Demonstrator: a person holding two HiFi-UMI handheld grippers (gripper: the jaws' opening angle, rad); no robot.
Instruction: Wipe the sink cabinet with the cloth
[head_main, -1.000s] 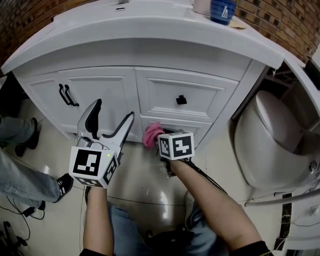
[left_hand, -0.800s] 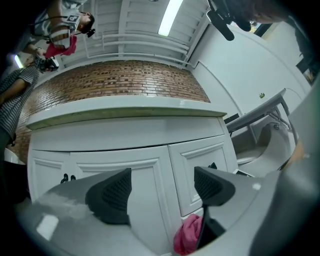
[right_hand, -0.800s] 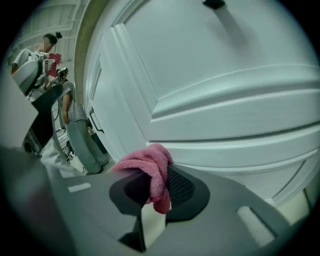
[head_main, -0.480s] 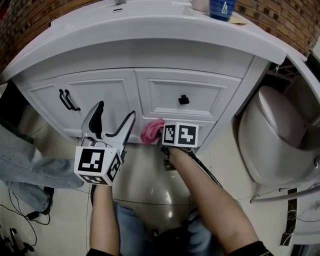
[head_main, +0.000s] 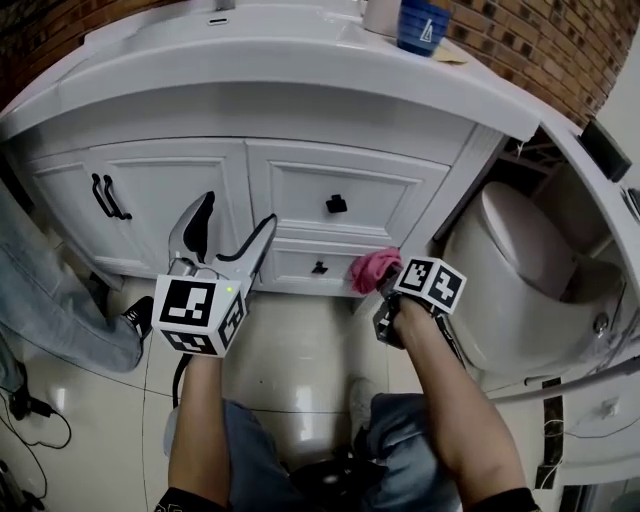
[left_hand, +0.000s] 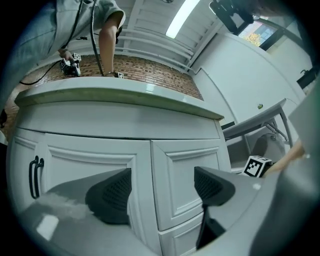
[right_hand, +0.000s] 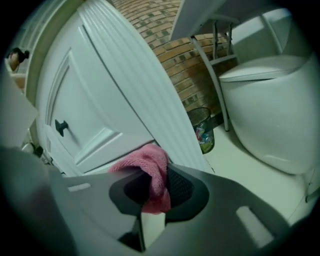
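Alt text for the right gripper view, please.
The right gripper clamps a pink knitted cloth at the lower corner of the white panelled sink cabinet. Beyond stand a white toilet, a dark waste bin and a brick wall.

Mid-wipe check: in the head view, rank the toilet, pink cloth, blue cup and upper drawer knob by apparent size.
1. toilet
2. blue cup and pink cloth: look alike, not ranked
3. upper drawer knob

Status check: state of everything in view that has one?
Left tongs: open, empty.
Right tongs: shut on the cloth.
Cloth: bunched, low on the right of the cabinet.
Cabinet doors: shut.
Upper drawer: shut.
Lower drawer: shut.
Toilet lid: down.
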